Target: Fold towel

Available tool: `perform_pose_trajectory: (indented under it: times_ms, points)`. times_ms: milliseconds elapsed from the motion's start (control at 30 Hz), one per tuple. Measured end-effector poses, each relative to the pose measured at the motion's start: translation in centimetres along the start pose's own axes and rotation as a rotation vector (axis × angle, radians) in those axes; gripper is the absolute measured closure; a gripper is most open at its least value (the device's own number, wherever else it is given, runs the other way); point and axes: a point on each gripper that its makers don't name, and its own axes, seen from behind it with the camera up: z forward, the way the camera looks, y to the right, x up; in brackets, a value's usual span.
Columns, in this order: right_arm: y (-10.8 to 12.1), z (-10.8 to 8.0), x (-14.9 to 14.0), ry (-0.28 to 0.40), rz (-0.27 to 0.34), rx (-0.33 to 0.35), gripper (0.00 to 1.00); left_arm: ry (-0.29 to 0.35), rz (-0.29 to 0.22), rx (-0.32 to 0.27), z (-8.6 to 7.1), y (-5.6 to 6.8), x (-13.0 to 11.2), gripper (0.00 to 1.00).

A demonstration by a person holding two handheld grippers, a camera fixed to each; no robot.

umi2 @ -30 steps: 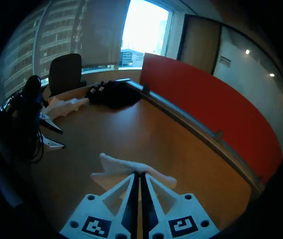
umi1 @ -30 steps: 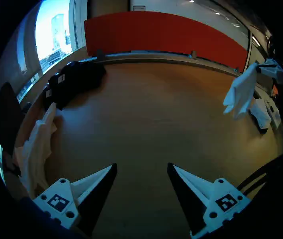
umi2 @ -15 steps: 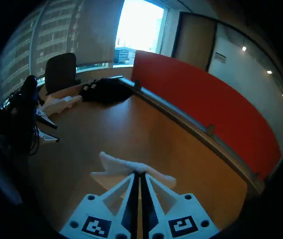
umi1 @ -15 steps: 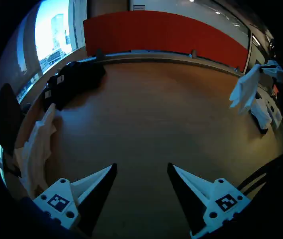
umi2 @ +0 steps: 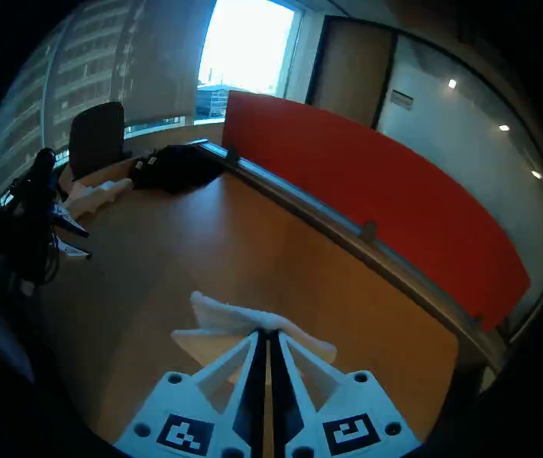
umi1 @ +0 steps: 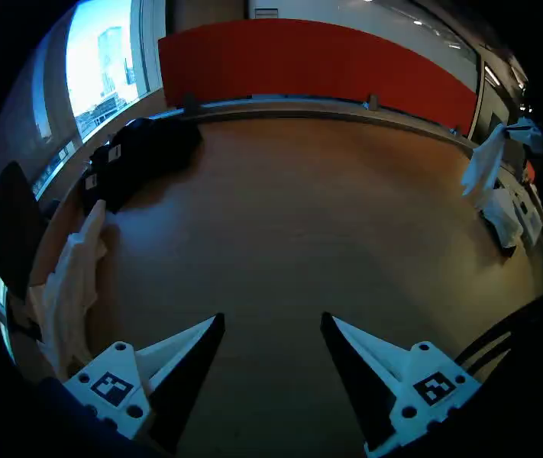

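Note:
A white towel [umi2: 250, 324] hangs bunched from my right gripper [umi2: 266, 336], whose fingers are shut on its top edge above the wooden table [umi2: 248, 244]. In the left gripper view the same towel [umi1: 483, 162] dangles at the far right, above the table's edge, with the right gripper [umi1: 525, 134] holding it from above. My left gripper [umi1: 271, 319] is open low over the table [umi1: 294, 221], with nothing between its fingers. The right gripper view has that left gripper [umi2: 86, 244] at the far left, held by a hand.
A second pale towel [umi1: 69, 278] lies crumpled at the table's left edge beside a black bag [umi1: 145, 149]. More white cloth [umi1: 504, 217] lies at the right edge. A red partition [umi1: 317, 65] runs along the back. An office chair [umi2: 95, 137] stands by the window.
The right gripper has carried the hanging towel farther right and away in the left gripper view; its own view has swung, sliding the room leftward. The left gripper has stayed still and open.

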Motion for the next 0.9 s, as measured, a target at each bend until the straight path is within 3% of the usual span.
perform_pose_trajectory:
  times_ms: [500,900]
  points:
    - [8.2,-2.8,-4.6,-0.072,0.024,-0.091,0.94,-0.01,0.013,0.006,0.3,0.4,0.3,0.07]
    - [12.4,-4.1,-6.6,-0.103,0.055,-0.136,0.94,-0.013,0.028,0.009,0.2,1.0,0.6,0.07]
